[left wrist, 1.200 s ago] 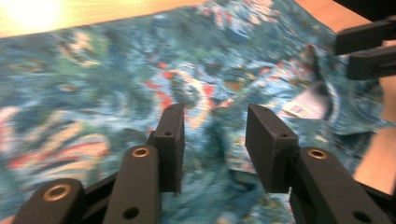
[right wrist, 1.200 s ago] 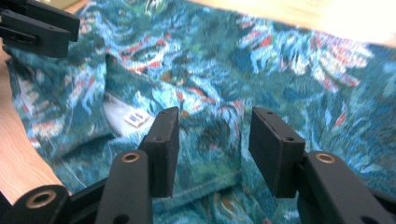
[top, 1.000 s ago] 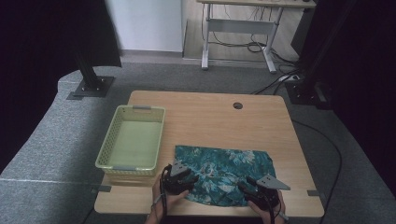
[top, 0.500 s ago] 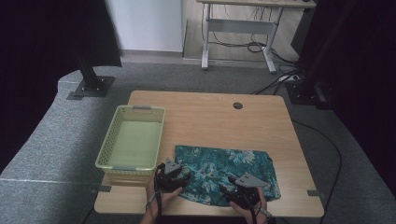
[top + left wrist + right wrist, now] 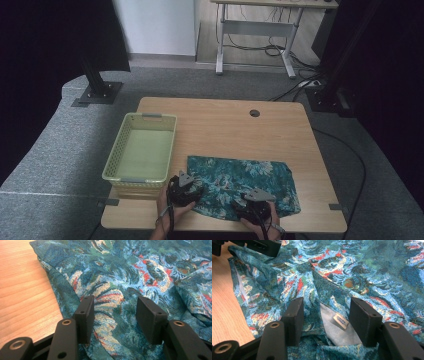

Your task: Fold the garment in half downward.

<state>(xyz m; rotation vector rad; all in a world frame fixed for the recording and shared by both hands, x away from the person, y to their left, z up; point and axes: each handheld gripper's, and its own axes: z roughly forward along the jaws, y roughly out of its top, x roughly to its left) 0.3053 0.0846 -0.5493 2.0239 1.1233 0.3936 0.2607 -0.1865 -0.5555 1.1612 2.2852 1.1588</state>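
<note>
Both grippers loosen over the floral garment at the near edge of the table

The right gripper (image 5: 254,201) has slid in along the near edge toward the left gripper (image 5: 184,186), and both sets of jaws have just been opening: each now stands spread with the teal floral garment (image 5: 242,185) lying slack between the pads, not pinched. This looks like a release or a regrip, with the cloth flat on the wooden table (image 5: 225,130) just beside the green basket (image 5: 141,150). The white label (image 5: 341,321) is too small to read, the garment's type is unclear, and the forearms are cut off.
</note>
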